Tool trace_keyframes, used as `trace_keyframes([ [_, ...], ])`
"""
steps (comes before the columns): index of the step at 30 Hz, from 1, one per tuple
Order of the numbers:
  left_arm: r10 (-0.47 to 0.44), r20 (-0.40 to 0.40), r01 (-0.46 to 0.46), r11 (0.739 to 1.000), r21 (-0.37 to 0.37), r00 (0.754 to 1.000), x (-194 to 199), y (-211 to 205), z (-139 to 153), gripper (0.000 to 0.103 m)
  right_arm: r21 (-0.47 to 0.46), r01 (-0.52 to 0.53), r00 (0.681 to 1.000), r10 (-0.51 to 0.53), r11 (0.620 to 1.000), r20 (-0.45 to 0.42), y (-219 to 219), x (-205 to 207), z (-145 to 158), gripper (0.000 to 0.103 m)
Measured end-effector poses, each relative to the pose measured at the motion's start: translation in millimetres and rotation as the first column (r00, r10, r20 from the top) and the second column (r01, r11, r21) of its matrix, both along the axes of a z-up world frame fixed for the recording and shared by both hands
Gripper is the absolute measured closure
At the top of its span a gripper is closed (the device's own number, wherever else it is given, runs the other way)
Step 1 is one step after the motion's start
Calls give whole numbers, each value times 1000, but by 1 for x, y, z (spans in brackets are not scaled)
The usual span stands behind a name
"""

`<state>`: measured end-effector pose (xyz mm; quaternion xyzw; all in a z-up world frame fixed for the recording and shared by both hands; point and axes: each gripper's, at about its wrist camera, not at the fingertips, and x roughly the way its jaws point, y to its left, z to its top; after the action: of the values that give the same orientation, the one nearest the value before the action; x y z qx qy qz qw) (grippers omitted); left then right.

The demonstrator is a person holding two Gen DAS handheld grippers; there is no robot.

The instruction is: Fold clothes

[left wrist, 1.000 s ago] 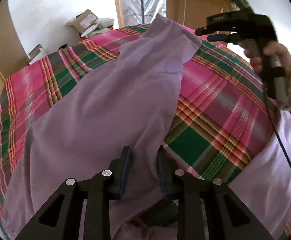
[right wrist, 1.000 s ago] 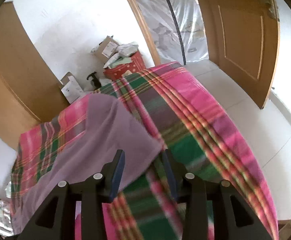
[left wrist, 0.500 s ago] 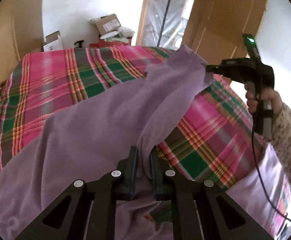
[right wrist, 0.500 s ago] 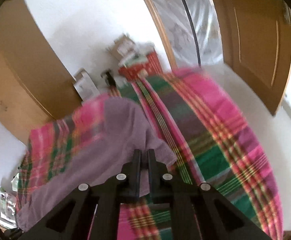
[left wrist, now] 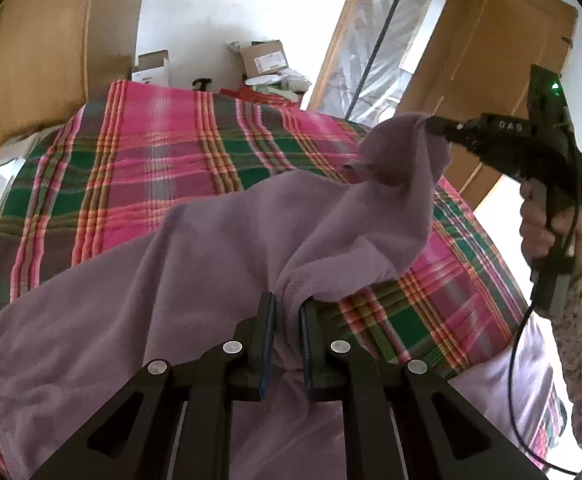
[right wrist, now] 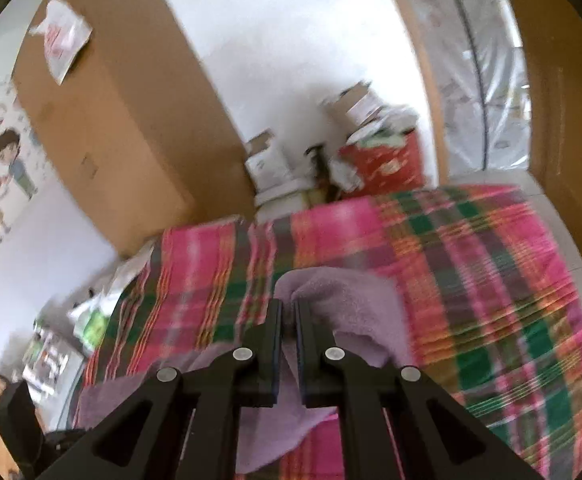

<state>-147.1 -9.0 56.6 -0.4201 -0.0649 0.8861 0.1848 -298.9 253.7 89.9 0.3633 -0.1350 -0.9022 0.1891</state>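
Note:
A lilac garment (left wrist: 211,264) lies spread over a pink, green and grey plaid bedspread (left wrist: 163,160). My left gripper (left wrist: 287,312) is shut on a bunched edge of it near the bed's near side. My right gripper (left wrist: 431,125), held in a hand (left wrist: 547,228), is shut on the garment's far corner and holds it lifted above the bed. In the right wrist view that gripper (right wrist: 287,312) pinches the lilac cloth (right wrist: 343,304), which drapes down to the right over the plaid bedspread (right wrist: 491,280).
A tall brown cardboard box (right wrist: 115,128) stands beyond the bed's far left. Small cartons (left wrist: 263,56) and a red box (right wrist: 387,164) are piled at the wall. A wooden door (left wrist: 487,44) stands open at the right, beside a plastic-covered doorway (right wrist: 479,64).
Both grippers went from open to shut on the garment. The right gripper has lifted the far corner off the bed, and both views have tilted upward.

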Motion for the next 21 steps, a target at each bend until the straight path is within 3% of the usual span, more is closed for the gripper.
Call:
trace_keyframes([
  [4, 8, 14, -8, 1000, 5, 1000, -2, -3, -5, 91, 3, -132, 990, 132, 991, 45, -36, 8, -18, 96],
  [9, 9, 20, -9, 1000, 3, 1000, -4, -2, -9, 91, 26, -227, 971, 225, 973, 76, -64, 19, -35, 96],
  [17, 16, 34, -16, 1000, 1, 999, -5, -2, -15, 91, 11, -269, 948, 262, 963, 181, -67, 34, -63, 92],
  [21, 20, 37, -20, 1000, 0, 999, -6, -3, -16, 91, -20, -238, 956, 238, 971, 171, -44, 43, -60, 80],
])
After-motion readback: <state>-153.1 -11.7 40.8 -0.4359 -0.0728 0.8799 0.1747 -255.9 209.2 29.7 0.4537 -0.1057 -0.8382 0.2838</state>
